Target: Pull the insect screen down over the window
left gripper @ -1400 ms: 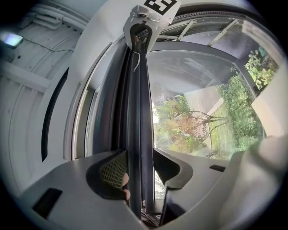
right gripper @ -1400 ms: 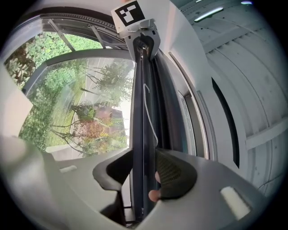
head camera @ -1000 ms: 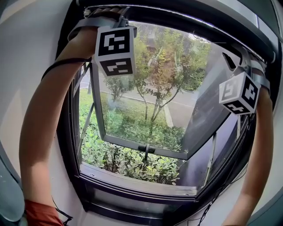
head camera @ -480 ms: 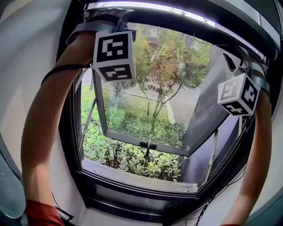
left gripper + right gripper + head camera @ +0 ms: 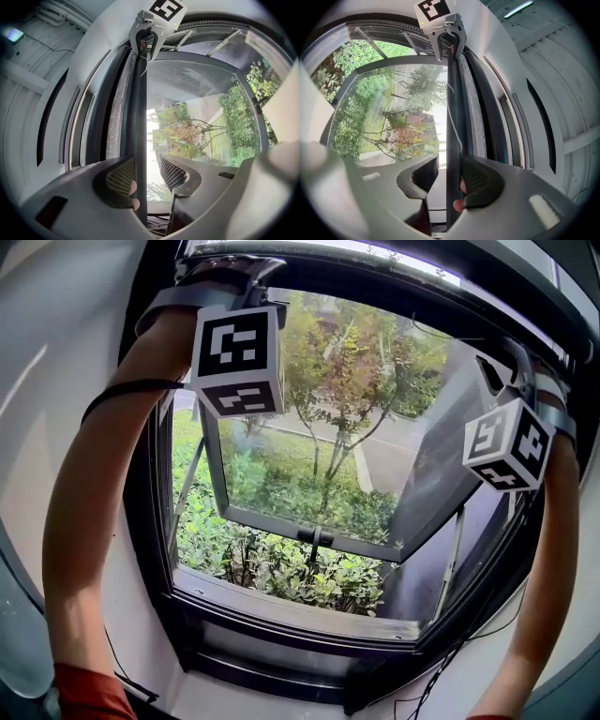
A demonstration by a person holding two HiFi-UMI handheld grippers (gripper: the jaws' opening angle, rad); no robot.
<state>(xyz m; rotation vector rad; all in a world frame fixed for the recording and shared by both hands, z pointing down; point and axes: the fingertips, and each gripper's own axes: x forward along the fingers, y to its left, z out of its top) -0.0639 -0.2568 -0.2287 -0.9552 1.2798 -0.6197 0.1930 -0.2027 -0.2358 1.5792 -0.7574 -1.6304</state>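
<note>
- The insect screen's pull bar (image 5: pixel 375 285) is found at the very top of the window opening, far from the sill; it is not drawn down.
- A narrow strip of grey mesh (image 5: pixel 115 117) is seen along the bar on its room side.
- The bar is recorded running between the jaws of the left gripper (image 5: pixel 146 174). The jaws are spread. The pad on the mesh side lies against the bar, and the pad on the glass side stands clear of it, with daylight in the gap.
- The same is noted at the right gripper (image 5: pixel 451 178): jaws spread, bar between them, mesh-side pad against it, the other pad apart.
- The grippers are placed well apart, one near each end of the bar, both raised on bare arms.
- Their marker cubes are seen below the bar, left (image 5: pixel 236 357) and right (image 5: pixel 506 446).
- A glazed sash (image 5: pixel 328 427) is swung outward beyond the dark window frame (image 5: pixel 281 615), with a handle (image 5: pixel 316 538) at its lower rail.
- Shrubs (image 5: pixel 272 568) and trees are seen outside.
</note>
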